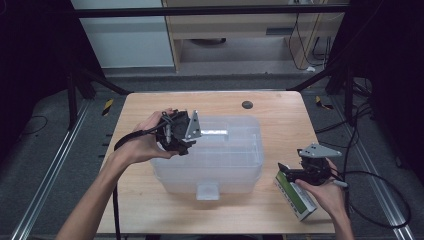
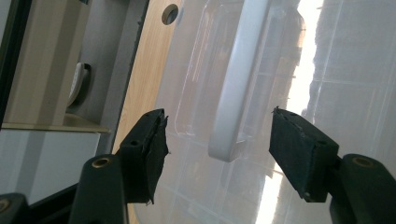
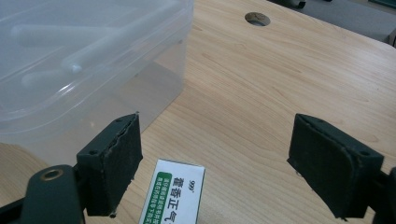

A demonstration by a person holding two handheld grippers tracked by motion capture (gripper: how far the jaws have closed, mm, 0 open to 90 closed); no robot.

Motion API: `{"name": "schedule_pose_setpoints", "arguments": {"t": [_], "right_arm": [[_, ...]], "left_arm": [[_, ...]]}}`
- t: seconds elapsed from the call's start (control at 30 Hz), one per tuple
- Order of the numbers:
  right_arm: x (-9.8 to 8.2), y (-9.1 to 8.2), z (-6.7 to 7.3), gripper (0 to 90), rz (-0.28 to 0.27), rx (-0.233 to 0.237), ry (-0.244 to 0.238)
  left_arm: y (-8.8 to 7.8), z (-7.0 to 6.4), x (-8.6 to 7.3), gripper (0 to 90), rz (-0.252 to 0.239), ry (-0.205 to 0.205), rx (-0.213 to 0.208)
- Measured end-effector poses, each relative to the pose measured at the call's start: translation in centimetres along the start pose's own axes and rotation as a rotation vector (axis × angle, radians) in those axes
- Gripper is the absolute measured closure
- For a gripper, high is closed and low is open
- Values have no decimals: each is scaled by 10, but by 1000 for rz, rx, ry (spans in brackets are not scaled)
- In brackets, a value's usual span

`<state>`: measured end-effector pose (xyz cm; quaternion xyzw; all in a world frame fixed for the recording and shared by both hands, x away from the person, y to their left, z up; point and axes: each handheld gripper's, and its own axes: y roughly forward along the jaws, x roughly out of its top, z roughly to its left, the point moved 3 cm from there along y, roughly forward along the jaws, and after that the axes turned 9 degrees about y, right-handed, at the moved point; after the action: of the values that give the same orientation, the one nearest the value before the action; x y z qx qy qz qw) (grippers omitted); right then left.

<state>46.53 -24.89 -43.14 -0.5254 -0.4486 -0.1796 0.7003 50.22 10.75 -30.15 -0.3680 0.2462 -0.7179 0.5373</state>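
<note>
Your left gripper point(image 1: 178, 131) hangs over the far left part of the one clear plastic box point(image 1: 210, 155), which sits in the middle of the tabletop point(image 1: 150, 200) with its lid on. In the left gripper view its jaws stand wide apart, one on each side of the lid's white handle point(image 2: 238, 79), and the pads touch nothing. Your right gripper point(image 1: 295, 173) sits near the tabletop's near right corner, directly over the single green-and-white carton point(image 1: 296, 196), which lies flat just beside the box's right end. In the right gripper view those jaws are also spread wide, the carton's end point(image 3: 175, 193) showing low between them, with neither pad on it. The box wall rises close on that gripper's left. One round hole point(image 1: 247, 105) marks the tabletop near its far edge, well clear of both grippers. A cable trails from each gripper off the near edge.
</note>
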Motion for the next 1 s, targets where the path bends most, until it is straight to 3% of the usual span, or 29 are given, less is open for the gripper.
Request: {"name": "schedule_pose_setpoints", "arguments": {"t": [0.07, 0.27, 0.63, 1.0], "right_arm": [[0, 0, 0, 174, 1, 0, -2], [-1, 1, 1, 171, 8, -1, -10], [-1, 2, 1, 169, 13, -3, -16], [-2, 3, 2, 169, 17, -3, -20]], "left_arm": [[1, 0, 2, 364, 17, 28, 10], [6, -3, 7, 364, 40, 54, 32], [8, -1, 11, 381, 69, 79, 45], [14, -5, 16, 438, 99, 117, 31]]}}
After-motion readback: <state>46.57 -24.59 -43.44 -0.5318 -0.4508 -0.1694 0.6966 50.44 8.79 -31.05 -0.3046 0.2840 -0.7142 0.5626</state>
